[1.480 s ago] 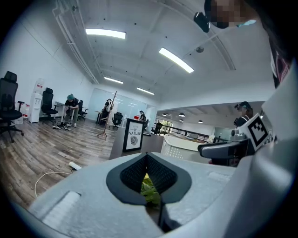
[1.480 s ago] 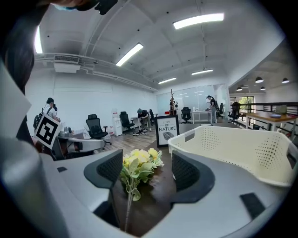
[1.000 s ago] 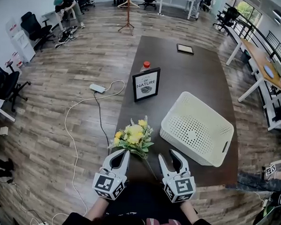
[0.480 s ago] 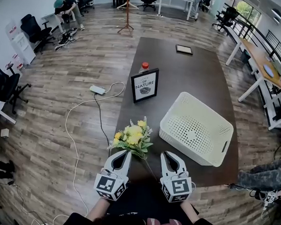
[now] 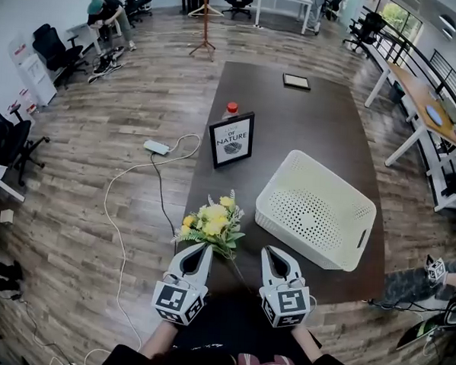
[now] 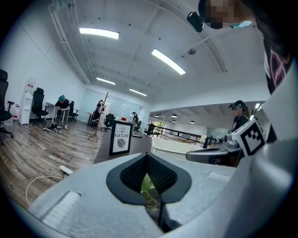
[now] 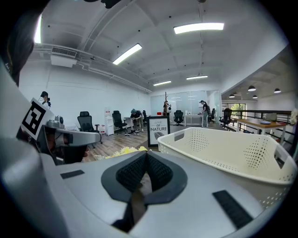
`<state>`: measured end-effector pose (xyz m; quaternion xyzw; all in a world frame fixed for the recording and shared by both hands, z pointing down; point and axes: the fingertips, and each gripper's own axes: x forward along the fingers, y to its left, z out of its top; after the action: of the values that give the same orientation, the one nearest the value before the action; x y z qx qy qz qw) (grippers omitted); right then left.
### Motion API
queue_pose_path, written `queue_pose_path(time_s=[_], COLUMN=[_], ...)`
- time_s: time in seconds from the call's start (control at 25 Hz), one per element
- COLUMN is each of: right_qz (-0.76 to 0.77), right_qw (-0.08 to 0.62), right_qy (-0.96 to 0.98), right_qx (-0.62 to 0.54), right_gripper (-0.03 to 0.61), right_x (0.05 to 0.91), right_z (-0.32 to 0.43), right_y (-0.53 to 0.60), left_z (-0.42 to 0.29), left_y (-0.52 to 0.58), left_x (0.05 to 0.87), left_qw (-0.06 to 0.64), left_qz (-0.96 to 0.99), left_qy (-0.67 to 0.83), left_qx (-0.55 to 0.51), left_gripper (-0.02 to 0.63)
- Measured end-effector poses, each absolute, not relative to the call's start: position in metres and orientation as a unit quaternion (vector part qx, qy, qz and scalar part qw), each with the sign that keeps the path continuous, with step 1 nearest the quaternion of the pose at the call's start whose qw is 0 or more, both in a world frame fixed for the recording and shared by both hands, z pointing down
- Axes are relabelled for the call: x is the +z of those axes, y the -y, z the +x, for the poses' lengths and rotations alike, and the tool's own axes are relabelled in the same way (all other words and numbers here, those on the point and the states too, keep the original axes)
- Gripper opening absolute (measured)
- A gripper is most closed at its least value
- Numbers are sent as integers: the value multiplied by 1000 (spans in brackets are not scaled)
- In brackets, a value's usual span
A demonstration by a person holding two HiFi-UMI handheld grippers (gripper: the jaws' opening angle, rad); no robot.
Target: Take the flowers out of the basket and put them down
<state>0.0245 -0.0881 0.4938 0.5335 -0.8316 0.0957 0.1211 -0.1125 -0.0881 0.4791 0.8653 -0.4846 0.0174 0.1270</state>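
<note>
A bunch of yellow flowers (image 5: 211, 219) with green leaves lies on the dark table (image 5: 307, 129) near its front left edge, its stem trailing back between my two grippers. The white perforated basket (image 5: 316, 209) stands to its right with nothing visible inside. My left gripper (image 5: 204, 248) is shut just behind the blooms, and greenery (image 6: 148, 186) shows through the gap behind its tips. My right gripper (image 5: 271, 252) is shut on nothing, just right of the stem. The right gripper view shows the flowers (image 7: 118, 151) low left and the basket (image 7: 223, 148) at right.
A framed "Love of Nature" sign (image 5: 232, 138) stands upright mid-table, with a red-capped bottle (image 5: 231, 108) behind it and a dark tablet (image 5: 296, 81) at the far end. A power strip (image 5: 157, 147) with a white cable lies on the wooden floor to the left.
The right gripper's jaws have gone from open to shut, with nothing between them. The flowers and basket have stayed put.
</note>
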Motion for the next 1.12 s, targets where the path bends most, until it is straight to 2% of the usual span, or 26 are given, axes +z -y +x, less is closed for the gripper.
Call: queue_pose_path(time_s=[0.36, 0.56, 0.76, 1.12], right_qz=[535, 539, 537, 533], right_qw=[129, 109, 136, 139], right_qy=[828, 825, 825, 828], right_qx=[105, 129, 108, 108], right_gripper=[8, 8, 8, 8], right_x=[500, 501, 506, 506], right_z=[28, 31, 30, 29], right_y=[88, 87, 83, 85], left_z=[-111, -111, -112, -111], left_y=[88, 84, 82, 83], left_x=[481, 481, 482, 482], left_qw=[129, 129, 130, 130], left_qz=[864, 864, 864, 864], left_qy=[487, 486, 486, 486], left_qx=[19, 21, 23, 22], left_gripper=[6, 5, 6, 6])
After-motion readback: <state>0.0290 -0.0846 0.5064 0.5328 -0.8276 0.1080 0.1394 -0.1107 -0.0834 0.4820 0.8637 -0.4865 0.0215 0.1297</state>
